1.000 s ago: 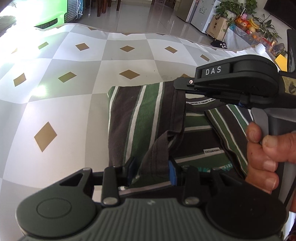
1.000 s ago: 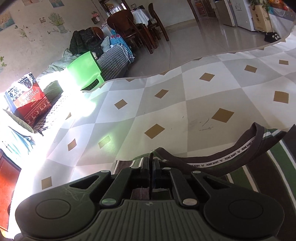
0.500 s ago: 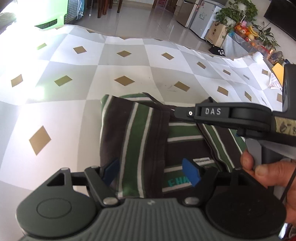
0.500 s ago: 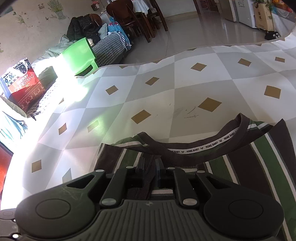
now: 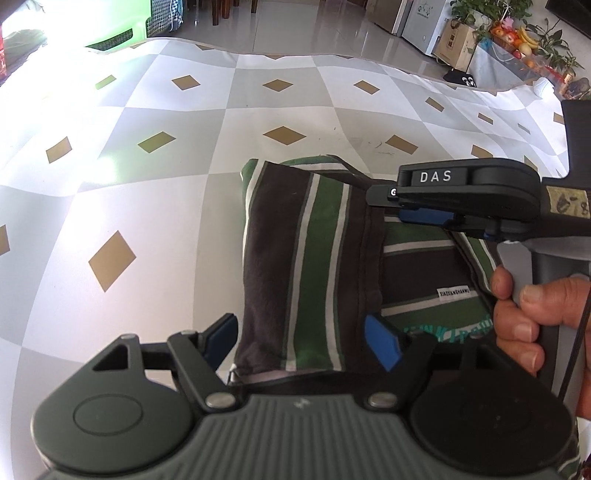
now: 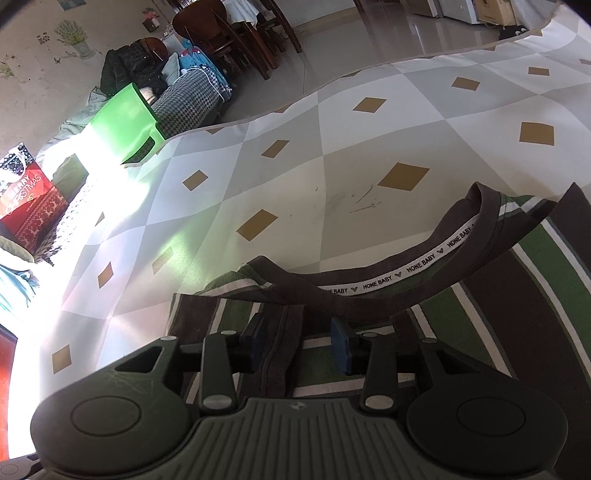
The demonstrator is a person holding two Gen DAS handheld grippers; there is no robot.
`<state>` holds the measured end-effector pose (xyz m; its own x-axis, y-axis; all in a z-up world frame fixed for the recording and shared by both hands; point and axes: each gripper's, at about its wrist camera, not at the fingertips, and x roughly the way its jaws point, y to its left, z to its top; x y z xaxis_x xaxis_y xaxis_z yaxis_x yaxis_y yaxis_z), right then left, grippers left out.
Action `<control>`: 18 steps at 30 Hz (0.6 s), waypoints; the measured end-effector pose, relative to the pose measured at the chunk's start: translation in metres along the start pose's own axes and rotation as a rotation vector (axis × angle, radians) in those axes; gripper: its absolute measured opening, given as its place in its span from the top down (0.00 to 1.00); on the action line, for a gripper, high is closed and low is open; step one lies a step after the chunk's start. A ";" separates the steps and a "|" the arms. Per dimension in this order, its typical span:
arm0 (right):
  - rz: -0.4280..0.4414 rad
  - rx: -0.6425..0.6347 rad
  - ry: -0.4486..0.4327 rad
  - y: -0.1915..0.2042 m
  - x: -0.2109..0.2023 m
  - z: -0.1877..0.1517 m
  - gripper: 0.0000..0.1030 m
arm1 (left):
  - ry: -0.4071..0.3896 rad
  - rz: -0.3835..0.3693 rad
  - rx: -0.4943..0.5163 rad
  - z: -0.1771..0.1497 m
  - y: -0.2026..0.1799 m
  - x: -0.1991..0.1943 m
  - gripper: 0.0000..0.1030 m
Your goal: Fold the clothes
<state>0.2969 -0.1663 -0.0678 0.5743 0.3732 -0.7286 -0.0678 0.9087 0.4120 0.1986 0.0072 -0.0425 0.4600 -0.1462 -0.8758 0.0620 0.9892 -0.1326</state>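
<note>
A brown, green and white striped shirt lies on the checked mat, its left part folded over the body. My left gripper is open above the near edge of that folded part, with the blue pads on either side and off the cloth. My right gripper comes in from the right, held by a hand. In the right wrist view the right gripper is open over a dark hem strip just below the collar with its white printed tape.
A green plastic stool, a red gift bag and piled clothes stand beyond the mat's far left edge. Dining chairs are further back. A fridge, a cardboard box and plants sit at the far right.
The left gripper opened first and let go of the lifted fabric. The right gripper then opened too. The folded part now lies flat on the shirt.
</note>
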 end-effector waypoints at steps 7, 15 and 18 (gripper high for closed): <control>-0.070 -0.117 -0.023 0.010 0.001 -0.008 0.85 | 0.013 0.004 -0.002 -0.003 0.001 0.002 0.27; -0.175 -0.263 -0.038 0.020 0.000 -0.016 0.99 | 0.005 -0.006 0.008 -0.003 -0.005 0.000 0.21; -0.176 -0.267 -0.023 0.020 -0.003 -0.015 0.99 | 0.010 -0.008 0.020 -0.005 -0.009 0.001 0.21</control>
<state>0.2816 -0.1466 -0.0662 0.6144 0.2045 -0.7620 -0.1757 0.9770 0.1205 0.1942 -0.0020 -0.0440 0.4509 -0.1541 -0.8791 0.0833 0.9880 -0.1305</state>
